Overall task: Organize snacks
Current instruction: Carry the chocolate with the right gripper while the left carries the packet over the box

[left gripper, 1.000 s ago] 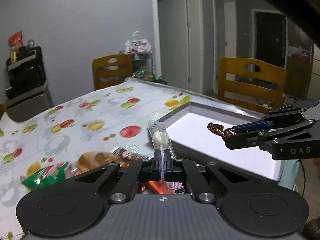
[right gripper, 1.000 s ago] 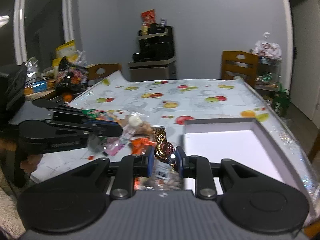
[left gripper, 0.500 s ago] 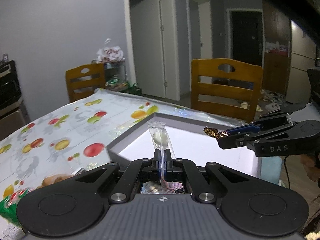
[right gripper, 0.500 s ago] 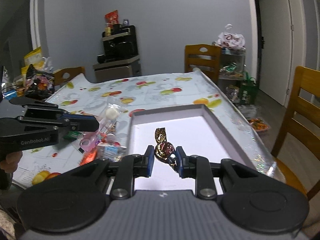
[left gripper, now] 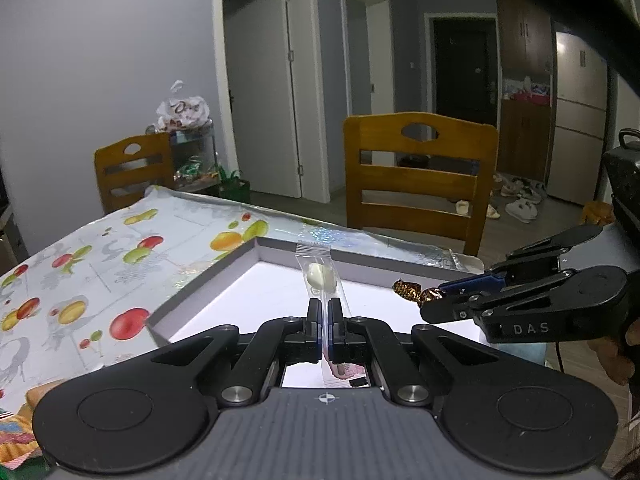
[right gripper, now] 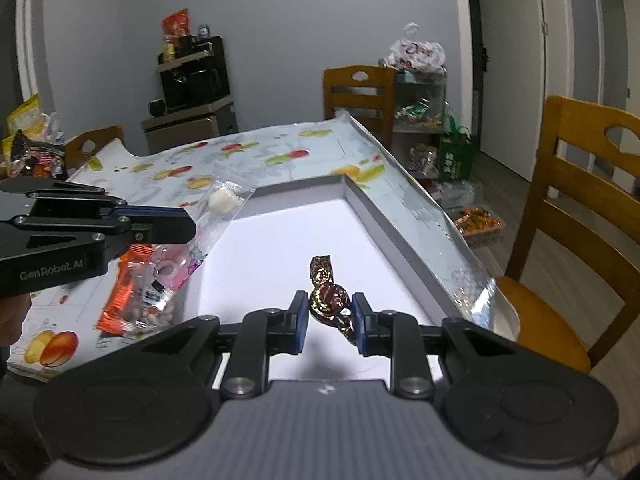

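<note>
Here, left wrist view: the left gripper (left gripper: 324, 312) pinches a clear plastic packet with a white candy (left gripper: 319, 276) above the shallow white cardboard tray (left gripper: 200, 294); the packet's lower end is hidden behind the fingers.
Right wrist view: the right gripper (right gripper: 330, 314) clamps a brown foil-wrapped chocolate (right gripper: 326, 294) over the tray; orange snack packets (right gripper: 128, 296) beside the tray are partly covered.

Tray (right gripper: 400, 232) on table (right gripper: 280, 152), snack packets (right gripper: 136, 300) left (chair (right gripper: 580, 208) right)

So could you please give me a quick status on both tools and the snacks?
Left tool shut on clear-wrapped candy. Right tool shut on brown foil candy. Both over white tray. Nothing in the way.
</note>
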Motion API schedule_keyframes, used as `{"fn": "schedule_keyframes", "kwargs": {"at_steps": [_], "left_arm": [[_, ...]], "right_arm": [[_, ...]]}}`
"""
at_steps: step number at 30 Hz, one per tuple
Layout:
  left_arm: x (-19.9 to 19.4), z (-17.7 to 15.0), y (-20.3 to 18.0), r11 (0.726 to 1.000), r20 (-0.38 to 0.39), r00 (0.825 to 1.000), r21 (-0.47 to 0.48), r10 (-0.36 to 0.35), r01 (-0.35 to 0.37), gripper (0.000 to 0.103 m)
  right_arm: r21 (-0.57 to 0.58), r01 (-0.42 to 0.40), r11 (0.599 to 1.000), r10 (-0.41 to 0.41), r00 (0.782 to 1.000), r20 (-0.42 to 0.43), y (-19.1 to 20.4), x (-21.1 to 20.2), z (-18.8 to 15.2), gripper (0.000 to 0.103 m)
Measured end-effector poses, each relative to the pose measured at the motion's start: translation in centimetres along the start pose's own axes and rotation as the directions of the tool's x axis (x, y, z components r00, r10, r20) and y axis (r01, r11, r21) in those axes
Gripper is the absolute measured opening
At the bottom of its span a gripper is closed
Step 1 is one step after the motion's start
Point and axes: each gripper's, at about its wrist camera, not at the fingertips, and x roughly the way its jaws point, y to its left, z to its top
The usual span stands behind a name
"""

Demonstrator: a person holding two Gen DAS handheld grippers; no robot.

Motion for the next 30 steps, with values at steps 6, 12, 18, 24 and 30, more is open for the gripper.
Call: {"fn": "schedule_keyframes", "kwargs": {"at_steps": [6,12,18,24,30], "left_arm": [[1.3,0.8,0.1,1.0,0.01,1.0,-0.006,0.026,-0.026,0.005],[2.9,1.9,1.9,0.992,0.026,0.992,-0.041,0.12,-0.119,0.005],[4.3,2.5,4.1,0.977,0.017,0.98,-0.081,0.197,-0.195,0.005],[4.9,2.6,5.3,0.967,0.011,0.971,-0.101,0.238,-0.235,0.005],[6.0,2.4,6.1,0.959,-0.013,0.967,-0.132,0.253,-0.252,0.005]], "right_arm": [[0.033,0.002,0.999,-0.002,1.0,-0.014,-0.5,1.3,0.2,0.023],[0.061,-0.017,0.998,0.018,1.0,-0.007,-0.1,3.3,2.1,0.023],[0.078,-0.026,0.997,0.027,1.0,-0.008,0.4,6.1,4.0,0.023],[0.098,-0.009,0.995,0.012,0.999,-0.029,0.7,8.8,5.4,0.023],[0.113,0.003,0.994,0.004,0.999,-0.054,0.6,11.1,5.7,0.023]]}}
